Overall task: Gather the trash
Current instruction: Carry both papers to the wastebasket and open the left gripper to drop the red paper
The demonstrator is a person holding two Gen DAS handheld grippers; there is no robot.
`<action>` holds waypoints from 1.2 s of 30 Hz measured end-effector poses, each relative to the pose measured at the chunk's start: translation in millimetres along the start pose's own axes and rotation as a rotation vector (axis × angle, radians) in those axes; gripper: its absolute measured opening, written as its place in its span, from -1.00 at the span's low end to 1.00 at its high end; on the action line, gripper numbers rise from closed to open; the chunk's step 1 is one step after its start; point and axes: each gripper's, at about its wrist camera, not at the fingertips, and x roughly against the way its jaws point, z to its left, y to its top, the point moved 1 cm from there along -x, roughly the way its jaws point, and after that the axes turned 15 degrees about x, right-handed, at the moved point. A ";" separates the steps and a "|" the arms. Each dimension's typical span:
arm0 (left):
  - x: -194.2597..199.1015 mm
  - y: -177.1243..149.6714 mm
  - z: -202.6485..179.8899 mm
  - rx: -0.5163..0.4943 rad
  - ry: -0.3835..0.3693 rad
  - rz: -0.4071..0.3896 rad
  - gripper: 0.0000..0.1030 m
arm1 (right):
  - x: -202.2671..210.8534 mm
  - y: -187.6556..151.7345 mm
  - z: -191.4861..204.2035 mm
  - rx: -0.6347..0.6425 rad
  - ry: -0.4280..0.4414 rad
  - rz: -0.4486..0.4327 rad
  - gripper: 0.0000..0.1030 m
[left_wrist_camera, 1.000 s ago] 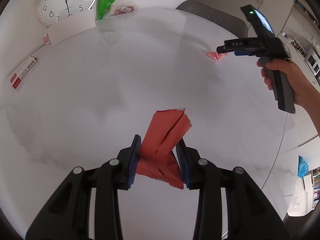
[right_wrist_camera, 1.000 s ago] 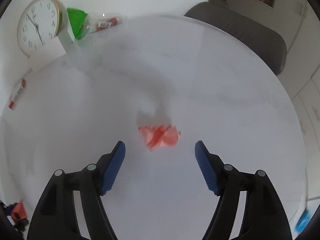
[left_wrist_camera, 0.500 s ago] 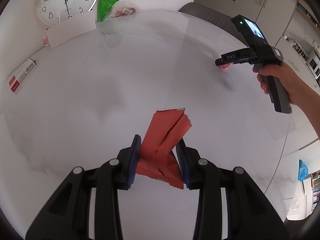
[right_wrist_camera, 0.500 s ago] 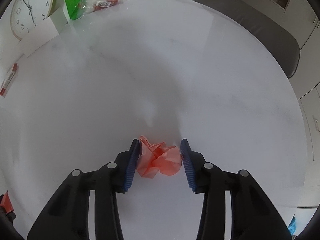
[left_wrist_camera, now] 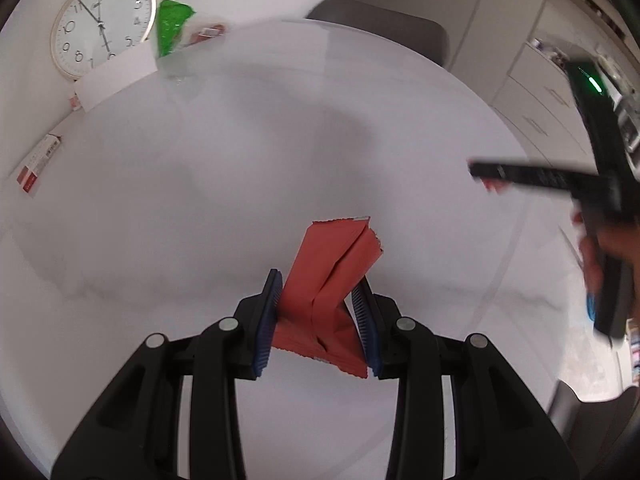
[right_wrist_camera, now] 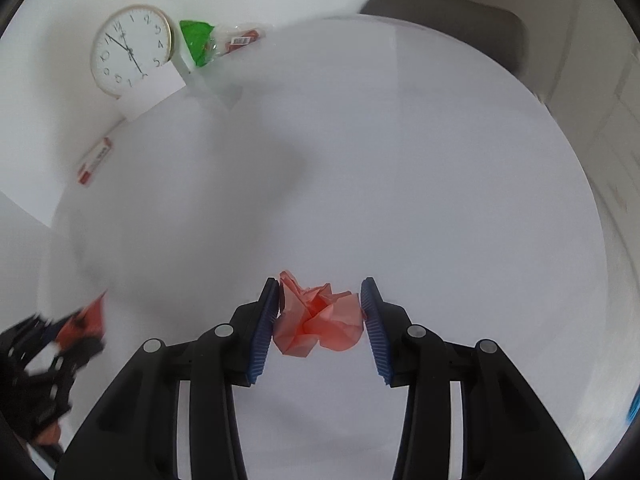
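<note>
My left gripper is shut on a torn red paper wrapper, held above the round white table. In the right wrist view my right gripper is shut on a crumpled pink paper ball, its blue pads pressed against both sides, lifted off the table. The right gripper also shows blurred at the right of the left wrist view, held by a hand, with a bit of the pink paper under its tip. The left gripper with the red wrapper appears blurred at the lower left of the right wrist view.
A wall clock leans at the table's far side behind a white card. Beside it lie a green bag and a clear packet. A red-and-white box lies at the left edge. A grey chair stands behind the table.
The right gripper came down around the pink paper ball, shut on it and lifted it while moving toward me. The left gripper kept its hold on the red wrapper and shifted a little.
</note>
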 end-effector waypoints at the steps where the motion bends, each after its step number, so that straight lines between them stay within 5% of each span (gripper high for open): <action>1: 6.4 -8.2 -7.3 -0.007 -0.011 0.008 -0.31 | 15.5 -26.2 0.4 -0.031 0.004 0.003 -0.17; 10: 46.4 -100.4 -108.5 -0.229 -0.097 0.070 -0.31 | 117.0 -208.4 -10.3 -0.254 -0.067 0.016 -0.16; 20: 45.2 -235.2 -268.6 -0.559 -0.348 0.272 -0.31 | 202.9 -385.3 -46.4 -0.510 -0.263 0.059 -0.15; 27: 20.2 -319.8 -335.9 -0.750 -0.362 0.374 -0.31 | 220.8 -464.5 -68.7 -0.632 -0.293 0.073 -0.13; 36: 4.7 -361.6 -367.7 -0.805 -0.313 0.407 -0.31 | 222.7 -508.1 -85.4 -0.672 -0.278 0.082 -0.12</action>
